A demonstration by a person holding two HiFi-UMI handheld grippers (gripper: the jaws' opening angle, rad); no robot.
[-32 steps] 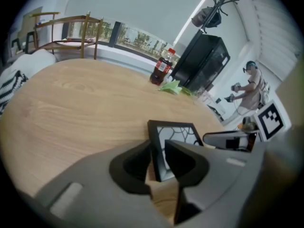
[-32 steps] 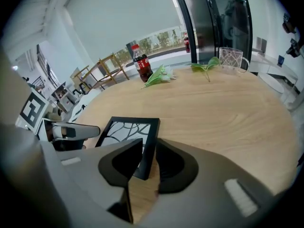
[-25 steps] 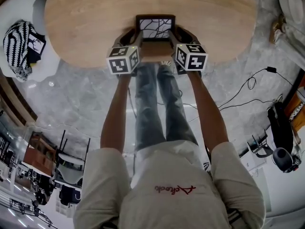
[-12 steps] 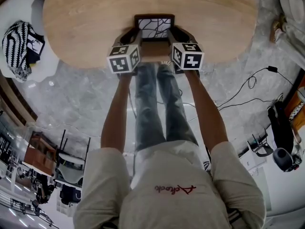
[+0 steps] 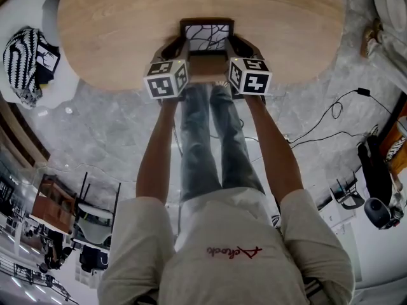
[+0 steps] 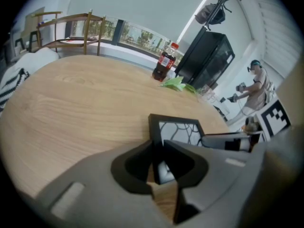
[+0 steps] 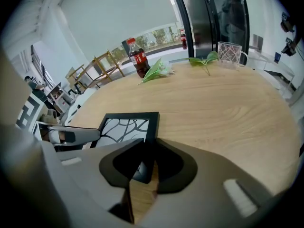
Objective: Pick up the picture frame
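1. The black rectangular picture frame, which carries a branching line pattern, lies on the light wooden oval tabletop. It is close to the edge nearest the person and well apart from everything else on the tabletop.
2. The jaws of the left tool have just been closing. The frame's left side rail is now caught between them, and they are held partly apart by that rail.
3. The jaws of the right tool have likewise just been closing and are set on the opposite side rail in the same way.
4. Both tools are brought in from the near edge and slanted downward. The thin rails are judged to be the only parts narrow enough to be gripped. A hold on both sides is judged to keep the flat frame level when it is raised.
5. No lift can be confirmed, as the frame still appears to rest on the tabletop.
6. The matched placement of the two tools and both outstretched arms is shown only in the head view. There the jaw tips are largely masked by the marker cubes, so contact with the rails is established from the two gripper views.
7. The far end of the tabletop is shown only in the gripper views, with a dark cola bottle with a red cap and loose green leaves. A clear glass vessel is recorded in the right gripper view alone.
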